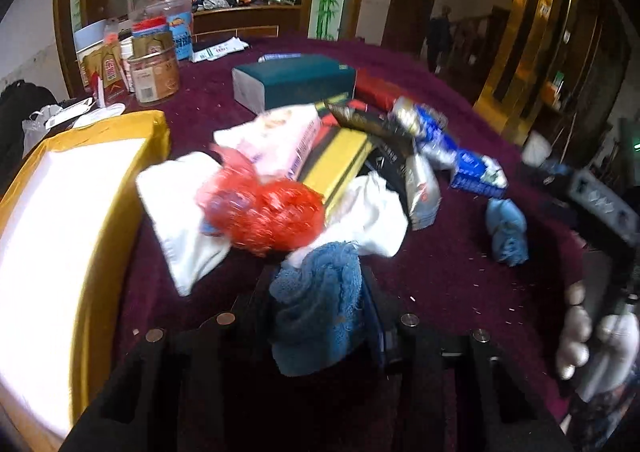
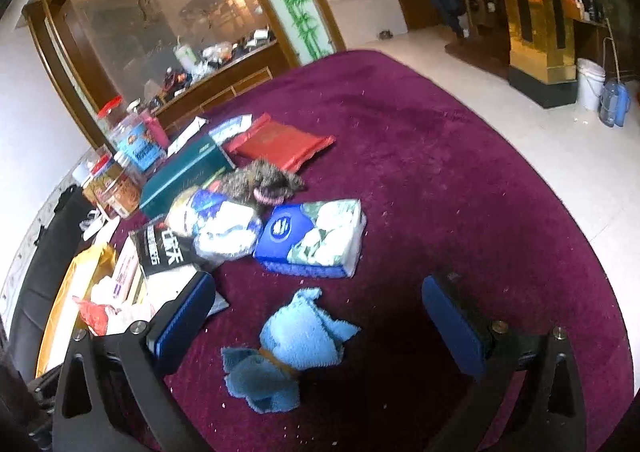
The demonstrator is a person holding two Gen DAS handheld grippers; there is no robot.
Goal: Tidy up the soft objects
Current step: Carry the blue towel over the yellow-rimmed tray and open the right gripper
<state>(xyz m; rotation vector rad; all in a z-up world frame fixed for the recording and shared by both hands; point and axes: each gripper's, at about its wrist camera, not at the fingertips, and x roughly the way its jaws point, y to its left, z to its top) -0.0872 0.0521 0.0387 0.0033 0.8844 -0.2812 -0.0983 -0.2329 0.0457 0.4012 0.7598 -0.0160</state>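
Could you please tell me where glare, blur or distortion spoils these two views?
Left wrist view: the white inside of the yellow box is blown out by glare, and the red mesh bag and the packets behind it are motion-blurred. Right wrist view: sharper; the light blue cloth reads clearly, though the fisheye bends the edge of the maroon table.

Colours on the table

Dark red tablecloth (image 2: 440, 172), light blue towel (image 2: 296, 336), darker blue towel (image 1: 320, 304), red mesh bag (image 1: 268, 212), green box (image 1: 296, 80), yellow-edged box (image 1: 80, 180).
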